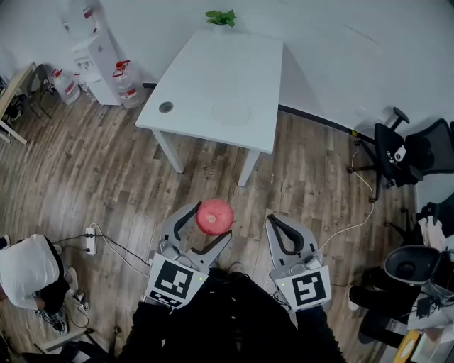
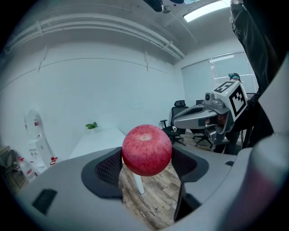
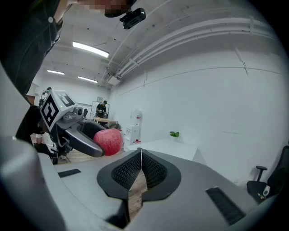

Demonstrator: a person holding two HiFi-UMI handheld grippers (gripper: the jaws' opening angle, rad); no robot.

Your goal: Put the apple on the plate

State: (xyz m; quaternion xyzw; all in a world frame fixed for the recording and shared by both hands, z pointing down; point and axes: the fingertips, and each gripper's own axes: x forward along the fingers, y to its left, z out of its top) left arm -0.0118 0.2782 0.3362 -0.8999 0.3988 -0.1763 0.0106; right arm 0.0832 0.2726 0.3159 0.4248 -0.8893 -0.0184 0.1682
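A red apple (image 1: pixel 215 216) (image 2: pixel 146 150) (image 3: pixel 108 140) sits between the two jaws of my left gripper (image 1: pixel 207 221) (image 2: pixel 146 164), which is shut on it and holds it high above the wooden floor. My right gripper (image 1: pixel 278 221) (image 3: pixel 141 169) hangs beside it on the right, shut with nothing between its pads. A faint white plate (image 1: pixel 231 112) lies on the white table (image 1: pixel 191 78) far ahead of both grippers. In the left gripper view the table (image 2: pixel 97 140) shows behind the apple.
A small green plant (image 1: pixel 221 17) stands at the table's far edge, and a dark round disc (image 1: pixel 166 107) lies near its left corner. Water bottles and a dispenser (image 1: pixel 96 67) stand at the left. Black office chairs (image 1: pixel 415 152) are at the right. A person crouches at the lower left (image 1: pixel 28 273).
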